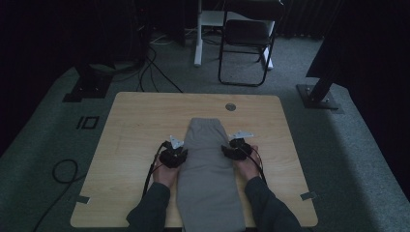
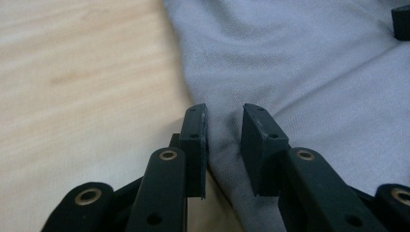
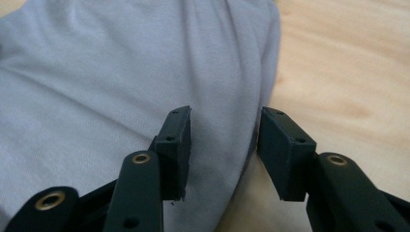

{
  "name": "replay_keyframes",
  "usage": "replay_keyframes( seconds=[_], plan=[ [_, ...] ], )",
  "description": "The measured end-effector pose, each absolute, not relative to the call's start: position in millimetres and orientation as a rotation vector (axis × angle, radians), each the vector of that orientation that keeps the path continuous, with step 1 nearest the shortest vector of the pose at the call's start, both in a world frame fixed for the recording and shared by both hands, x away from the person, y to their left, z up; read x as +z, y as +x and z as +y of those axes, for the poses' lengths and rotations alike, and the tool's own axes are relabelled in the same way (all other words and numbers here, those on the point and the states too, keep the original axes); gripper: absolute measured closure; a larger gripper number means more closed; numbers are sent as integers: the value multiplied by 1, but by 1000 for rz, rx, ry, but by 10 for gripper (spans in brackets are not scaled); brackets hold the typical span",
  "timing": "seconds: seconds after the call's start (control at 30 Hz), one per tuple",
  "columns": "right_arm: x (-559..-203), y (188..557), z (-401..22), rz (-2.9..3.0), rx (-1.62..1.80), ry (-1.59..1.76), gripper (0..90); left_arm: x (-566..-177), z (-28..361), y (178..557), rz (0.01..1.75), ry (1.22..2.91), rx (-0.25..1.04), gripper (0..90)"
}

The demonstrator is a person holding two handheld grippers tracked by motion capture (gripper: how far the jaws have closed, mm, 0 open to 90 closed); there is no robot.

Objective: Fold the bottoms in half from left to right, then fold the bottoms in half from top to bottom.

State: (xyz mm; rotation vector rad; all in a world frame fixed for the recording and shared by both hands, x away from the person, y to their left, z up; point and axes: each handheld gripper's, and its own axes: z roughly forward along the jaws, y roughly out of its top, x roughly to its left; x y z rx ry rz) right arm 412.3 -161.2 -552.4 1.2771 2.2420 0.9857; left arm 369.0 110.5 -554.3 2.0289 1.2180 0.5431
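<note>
A grey folded garment [image 1: 208, 169] lies lengthwise down the middle of the wooden table [image 1: 135, 125], its near end reaching the front edge. My left gripper [image 1: 183, 154] sits at the cloth's left edge. In the left gripper view its jaws [image 2: 225, 121] stand apart, with the cloth's edge [image 2: 300, 63] lying in the gap and the pads not pressing on it. My right gripper [image 1: 225, 150] is at the cloth's right edge. Its jaws [image 3: 225, 113] also stand apart astride the folded edge [image 3: 121, 72], one over cloth and one over bare wood [image 3: 348, 63].
A round grommet [image 1: 230, 107] sits in the table's far middle. Tape marks [image 1: 82, 199] are at the front corners. On the floor beyond stand a folding chair [image 1: 246, 43] and two stand feet [image 1: 319, 96]; a cable loop [image 1: 63, 171] lies left.
</note>
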Motion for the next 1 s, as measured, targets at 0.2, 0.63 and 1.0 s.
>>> replay_keyframes(
  seconds=[0.2,0.63,1.0],
  plan=[
    [-554,382,-161,2253,1013,1240,560,-556,112,340,1185,2032,544,723],
    [-553,362,-167,2267,1030,1218,507,-552,118,326,1194,1995,459,589],
    [-539,409,-150,2262,993,1265,482,-538,106,390,1274,1959,483,479]
  ],
)
